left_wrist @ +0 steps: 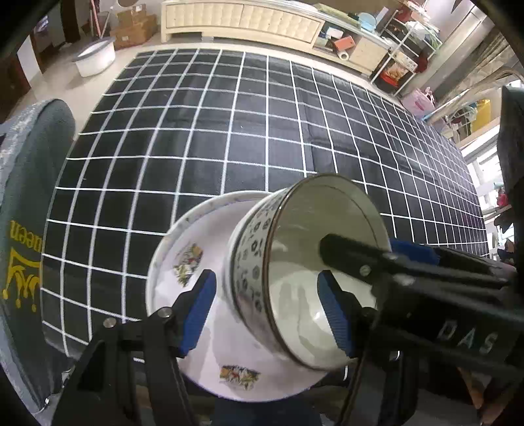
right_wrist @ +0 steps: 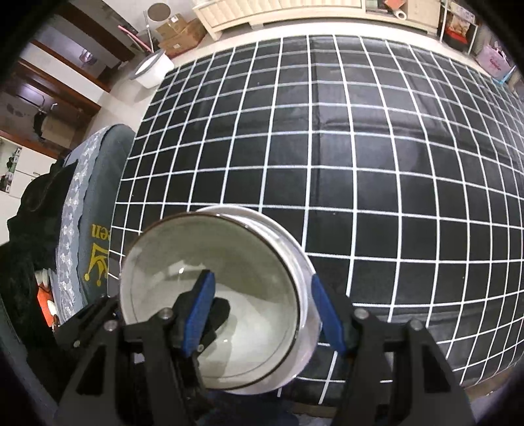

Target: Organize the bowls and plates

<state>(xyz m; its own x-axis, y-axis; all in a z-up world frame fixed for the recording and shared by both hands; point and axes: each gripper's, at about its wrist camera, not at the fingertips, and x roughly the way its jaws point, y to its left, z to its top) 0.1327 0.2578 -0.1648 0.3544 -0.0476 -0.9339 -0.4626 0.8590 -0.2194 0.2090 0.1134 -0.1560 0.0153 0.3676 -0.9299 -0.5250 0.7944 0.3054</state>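
A white bowl with a dark patterned outside (left_wrist: pixel 258 262) stands on a white plate with flower prints (left_wrist: pixel 183 262) at the near edge of the black grid-cloth table (left_wrist: pixel 229 131). My left gripper (left_wrist: pixel 267 309) is open, one blue pad outside the bowl wall and one inside. My right gripper (right_wrist: pixel 260 311) is open too, its left pad inside the bowl (right_wrist: pixel 209 295) and its right pad outside the wall. The right gripper's finger shows inside the bowl in the left wrist view (left_wrist: pixel 357 259). The plate's rim (right_wrist: pixel 262 216) peeks out behind the bowl.
A grey chair back with yellow print (left_wrist: pixel 26 229) stands at the table's left side. A white tub (left_wrist: pixel 95 59) sits on the floor beyond. A cream cabinet (left_wrist: pixel 242 23) and cluttered shelves (left_wrist: pixel 402 55) line the far wall.
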